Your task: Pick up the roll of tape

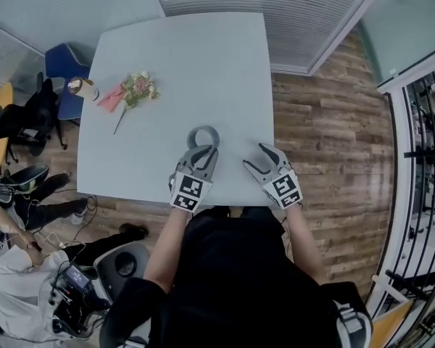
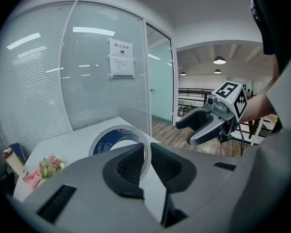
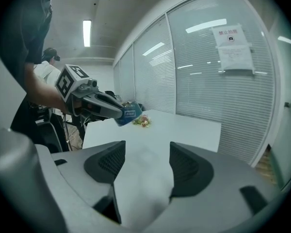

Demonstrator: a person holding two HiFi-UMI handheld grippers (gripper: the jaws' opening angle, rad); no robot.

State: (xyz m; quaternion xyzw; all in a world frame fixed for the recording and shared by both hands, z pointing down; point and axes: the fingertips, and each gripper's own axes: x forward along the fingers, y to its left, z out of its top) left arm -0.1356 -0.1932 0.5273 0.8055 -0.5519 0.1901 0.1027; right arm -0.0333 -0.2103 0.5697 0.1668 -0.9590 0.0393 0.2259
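The roll of tape (image 1: 204,137), clear with a blue core, hangs off the tips of my left gripper (image 1: 205,153), whose jaws are shut on the roll's wall. In the left gripper view the tape (image 2: 117,136) stands upright between the two dark pads, lifted above the white table (image 2: 77,147). My right gripper (image 1: 263,162) is open and empty over the table's near edge, to the right of the left one. From the right gripper view, the left gripper (image 3: 120,114) holds the tape (image 3: 127,114) in the air.
A small bunch of flowers (image 1: 134,90) and a bottle (image 1: 82,88) lie at the table's far left. Chairs (image 1: 61,64) and a seated person (image 1: 22,267) are to the left of the table. Wooden floor (image 1: 326,136) lies to the right; glass walls with blinds (image 2: 63,76) stand behind.
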